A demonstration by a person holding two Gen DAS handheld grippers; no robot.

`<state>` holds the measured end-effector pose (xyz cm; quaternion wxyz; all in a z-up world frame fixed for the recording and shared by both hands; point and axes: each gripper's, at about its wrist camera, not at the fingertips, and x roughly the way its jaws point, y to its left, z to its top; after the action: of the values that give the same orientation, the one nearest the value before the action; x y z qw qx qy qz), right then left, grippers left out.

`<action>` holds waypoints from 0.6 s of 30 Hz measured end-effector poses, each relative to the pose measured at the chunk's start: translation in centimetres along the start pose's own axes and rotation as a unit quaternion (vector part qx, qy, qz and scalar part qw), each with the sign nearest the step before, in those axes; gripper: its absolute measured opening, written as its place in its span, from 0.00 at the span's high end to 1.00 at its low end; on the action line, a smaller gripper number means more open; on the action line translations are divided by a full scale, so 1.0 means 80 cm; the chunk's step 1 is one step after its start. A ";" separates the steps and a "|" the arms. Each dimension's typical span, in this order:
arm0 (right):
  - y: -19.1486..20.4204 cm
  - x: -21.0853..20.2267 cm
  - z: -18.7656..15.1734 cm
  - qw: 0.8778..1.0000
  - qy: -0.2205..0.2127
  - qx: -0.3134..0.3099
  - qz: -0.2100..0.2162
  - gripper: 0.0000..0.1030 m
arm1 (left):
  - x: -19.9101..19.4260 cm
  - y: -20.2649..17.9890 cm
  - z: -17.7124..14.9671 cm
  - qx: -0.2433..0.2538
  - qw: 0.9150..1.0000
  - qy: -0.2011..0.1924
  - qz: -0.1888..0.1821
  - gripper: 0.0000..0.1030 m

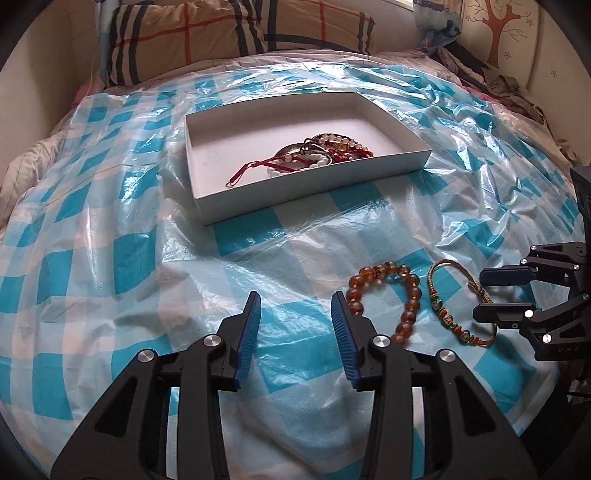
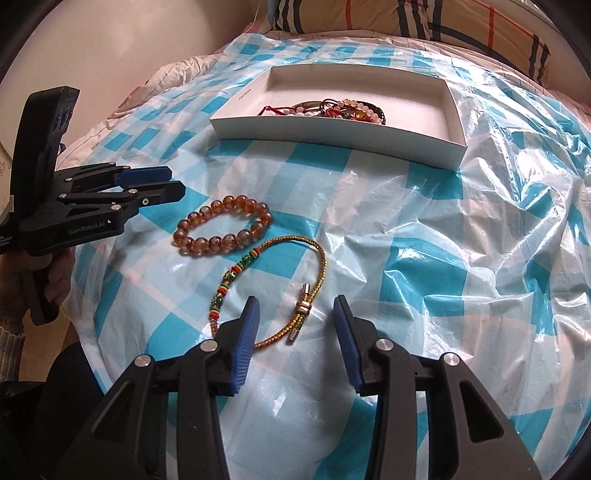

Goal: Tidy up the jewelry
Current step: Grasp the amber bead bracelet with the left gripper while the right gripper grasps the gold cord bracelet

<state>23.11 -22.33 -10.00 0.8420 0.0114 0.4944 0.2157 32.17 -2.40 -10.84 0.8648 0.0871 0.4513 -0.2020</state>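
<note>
A white box (image 1: pixel 314 184) (image 2: pixel 340 138) on the bed holds a heap of bracelets (image 1: pixel 314 155) (image 2: pixel 332 109). An amber bead bracelet (image 1: pixel 406 295) (image 2: pixel 221 242) and a braided green-gold cord bracelet (image 1: pixel 458 325) (image 2: pixel 280 332) lie on the plastic sheet in front of it. My left gripper (image 1: pixel 295 317) (image 2: pixel 173 184) is open and empty, just left of the amber bracelet. My right gripper (image 2: pixel 293 321) (image 1: pixel 480 291) is open and empty, with the cord bracelet's clasp end between its fingers.
A blue-and-white checked plastic sheet (image 1: pixel 110 258) (image 2: pixel 461 258) covers the bed. Plaid pillows (image 1: pixel 184 33) (image 2: pixel 461 26) lie at the head. Crumpled clothes (image 1: pixel 498 81) lie at the far right by the wall.
</note>
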 end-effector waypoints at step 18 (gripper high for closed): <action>-0.013 -0.024 -0.017 0.994 -0.037 0.061 0.086 0.91 | -0.009 -0.062 -0.013 0.003 0.998 0.017 -0.067 0.90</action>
<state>21.55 -24.24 -9.33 0.8357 0.1132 0.4726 0.2558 28.94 -6.34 -10.67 0.8415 0.0631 0.4697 -0.2594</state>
